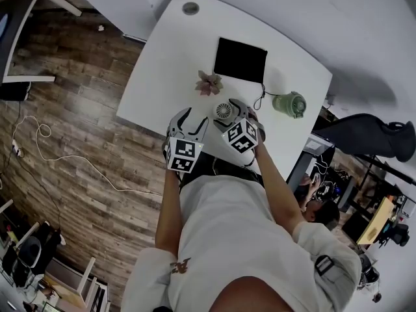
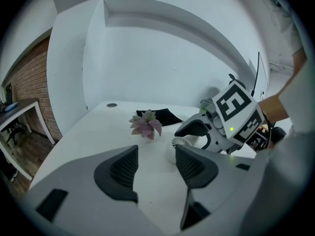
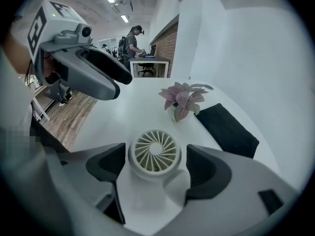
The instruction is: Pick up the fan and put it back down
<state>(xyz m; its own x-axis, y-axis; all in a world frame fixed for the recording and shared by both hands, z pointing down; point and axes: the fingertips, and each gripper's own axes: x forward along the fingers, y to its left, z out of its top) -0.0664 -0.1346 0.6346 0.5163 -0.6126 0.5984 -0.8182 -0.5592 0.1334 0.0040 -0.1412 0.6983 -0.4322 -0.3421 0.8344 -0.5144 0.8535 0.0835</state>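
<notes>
Both jaws of the right gripper stand wide apart, one on each side of the small round white plastic fan, not squeezing it. The fan sits on the white table near the person's edge. The left gripper, jaws apart with nothing between them, is farther from it.

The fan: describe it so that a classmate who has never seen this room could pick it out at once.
Start at the white table and find the small pink plant beside the black pad. Just nearer the person stands the fan, between the open jaws of the right gripper. It is small and white, and only it has a round face of curved slats.
</notes>
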